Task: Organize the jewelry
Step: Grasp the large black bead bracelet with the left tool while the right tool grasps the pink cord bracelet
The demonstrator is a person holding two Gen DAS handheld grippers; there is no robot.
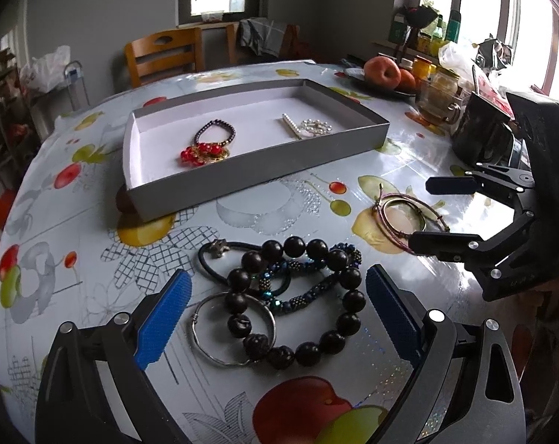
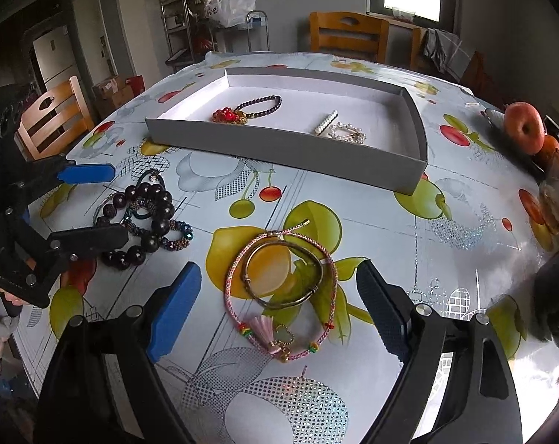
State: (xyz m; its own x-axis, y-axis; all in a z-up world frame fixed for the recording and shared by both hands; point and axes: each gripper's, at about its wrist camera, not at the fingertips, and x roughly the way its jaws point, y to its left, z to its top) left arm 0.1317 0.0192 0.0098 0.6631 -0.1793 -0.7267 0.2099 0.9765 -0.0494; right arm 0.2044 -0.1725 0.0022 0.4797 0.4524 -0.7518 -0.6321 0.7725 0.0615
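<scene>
A grey shallow box point(image 1: 261, 164) point(image 2: 279, 148) lies mid-table and holds a dark bead bracelet with red beads point(image 1: 209, 144) point(image 2: 242, 109), a pearl clip point(image 2: 325, 122) and a pearl piece point(image 2: 348, 135). My left gripper point(image 1: 279, 307) point(image 2: 118, 203) is open, its blue pads either side of a pile: a large dark bead bracelet point(image 1: 353, 299), a silver bangle point(image 1: 220, 362), a blue beaded bracelet point(image 1: 309, 296) and a black hair tie point(image 1: 205, 266). My right gripper point(image 2: 279, 296) point(image 1: 427, 214) is open around a pink braided bracelet point(image 2: 228, 288) and a bronze bangle point(image 2: 279, 305), without touching them.
The round table has a fruit-print cloth. Apples point(image 2: 524, 125) on a plate, jars, a glass cup point(image 1: 435, 103) and a dark mug point(image 1: 479, 133) crowd the right side. Wooden chairs point(image 1: 161, 55) point(image 2: 53, 118) stand around the table. A person's hand holds the left gripper.
</scene>
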